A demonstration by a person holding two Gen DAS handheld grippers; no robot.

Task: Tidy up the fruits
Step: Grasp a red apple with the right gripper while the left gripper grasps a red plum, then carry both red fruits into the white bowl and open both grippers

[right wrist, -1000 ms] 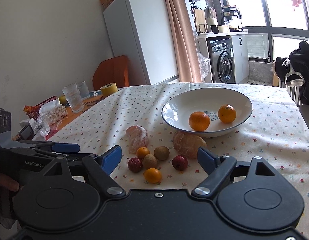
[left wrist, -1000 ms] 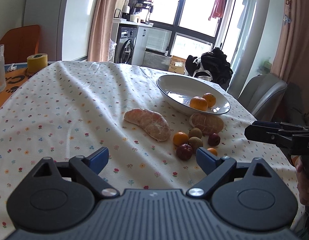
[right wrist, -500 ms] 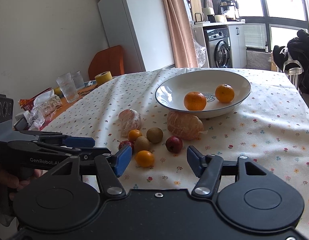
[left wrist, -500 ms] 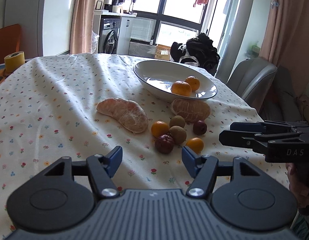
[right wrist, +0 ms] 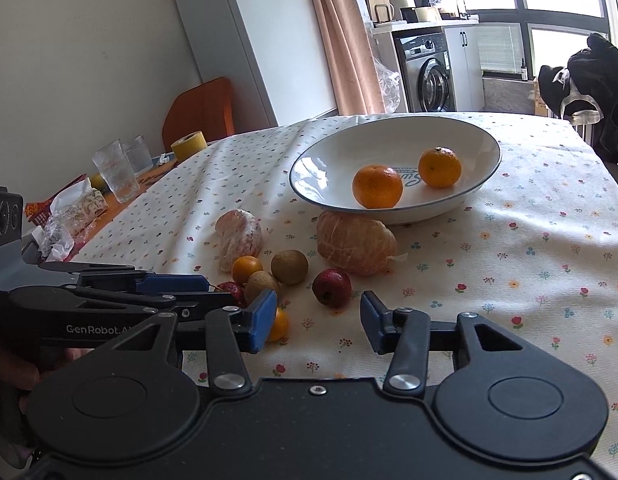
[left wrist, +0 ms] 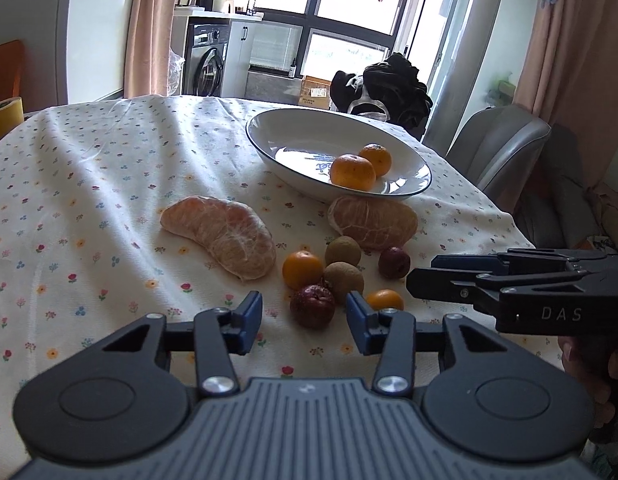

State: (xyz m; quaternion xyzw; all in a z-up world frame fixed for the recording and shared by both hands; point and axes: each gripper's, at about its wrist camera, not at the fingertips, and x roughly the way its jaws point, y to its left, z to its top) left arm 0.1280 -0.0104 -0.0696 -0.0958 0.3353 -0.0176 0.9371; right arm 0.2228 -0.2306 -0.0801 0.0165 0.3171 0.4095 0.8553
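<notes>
Both the left tongs (left wrist: 304, 322) and right tongs (right wrist: 318, 322) gape apart, empty. The red fruit (left wrist: 312, 306), at 12 o'clock on the tabletop (left wrist: 89, 200), probably feels light, firm, smooth; grip its widest middle gently.

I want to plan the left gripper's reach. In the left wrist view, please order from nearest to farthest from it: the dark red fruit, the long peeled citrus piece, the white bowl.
1. Dark red fruit: just ahead, between the left gripper fingers.
2. Long peeled citrus piece: farther, on the left.
3. White bowl: farthest, ahead on the right, holding two oranges.
</notes>
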